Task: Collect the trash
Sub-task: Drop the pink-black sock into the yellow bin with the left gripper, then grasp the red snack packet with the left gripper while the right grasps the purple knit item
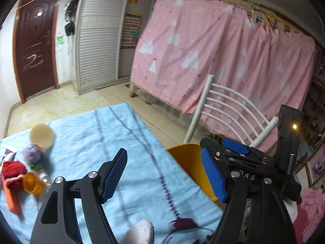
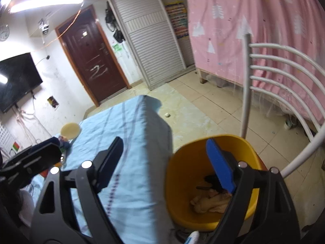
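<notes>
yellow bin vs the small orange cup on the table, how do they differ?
The yellow bin stands upright on the floor beside the table; the small orange cup lies tipped on its side on the tabletop. The bin is far bigger than the cup. The bin holds crumpled pale trash; the cup's inside is too blurred to tell. Both are open-topped plastic in warm colours.

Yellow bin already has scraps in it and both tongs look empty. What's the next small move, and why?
Probably swing the left tongs toward the clutter at the table's far left, starting with the orange cup. The yellow bin holds crumpled scraps, the right tongs hang open above it, and nothing is gripped.
</notes>
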Demonstrator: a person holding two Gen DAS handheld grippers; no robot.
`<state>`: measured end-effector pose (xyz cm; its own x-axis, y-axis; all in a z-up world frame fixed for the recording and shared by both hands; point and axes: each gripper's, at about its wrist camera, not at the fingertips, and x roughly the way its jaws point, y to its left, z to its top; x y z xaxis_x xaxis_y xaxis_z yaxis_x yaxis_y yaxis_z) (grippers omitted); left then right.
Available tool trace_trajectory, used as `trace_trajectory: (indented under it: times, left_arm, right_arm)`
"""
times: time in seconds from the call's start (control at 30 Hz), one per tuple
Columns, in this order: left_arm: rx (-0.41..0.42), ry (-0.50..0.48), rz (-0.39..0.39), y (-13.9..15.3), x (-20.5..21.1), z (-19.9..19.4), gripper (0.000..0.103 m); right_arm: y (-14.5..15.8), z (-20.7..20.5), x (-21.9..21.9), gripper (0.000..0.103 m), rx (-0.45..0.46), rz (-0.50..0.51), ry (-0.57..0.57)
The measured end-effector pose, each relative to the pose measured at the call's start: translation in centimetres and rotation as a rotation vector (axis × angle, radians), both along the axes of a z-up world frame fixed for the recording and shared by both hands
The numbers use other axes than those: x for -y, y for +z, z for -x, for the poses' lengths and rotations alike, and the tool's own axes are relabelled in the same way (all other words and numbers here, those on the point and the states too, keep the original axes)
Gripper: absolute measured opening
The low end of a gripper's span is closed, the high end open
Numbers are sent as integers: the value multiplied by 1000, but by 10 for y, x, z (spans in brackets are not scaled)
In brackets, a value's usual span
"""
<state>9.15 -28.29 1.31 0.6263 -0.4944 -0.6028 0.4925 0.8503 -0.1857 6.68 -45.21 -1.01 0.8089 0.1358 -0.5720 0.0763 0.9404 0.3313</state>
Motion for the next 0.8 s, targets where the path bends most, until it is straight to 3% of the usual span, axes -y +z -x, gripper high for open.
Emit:
trace_trajectory:
  times: [0.3, 0.8]
  left_arm:
    - [40, 112, 36, 16, -77, -7, 69]
    - [28, 331, 57, 18, -207, -28, 72]
  right_arm:
    - [14, -26, -67, 85, -8, 48, 102]
    - [19, -76, -187, 90, -28, 92, 290]
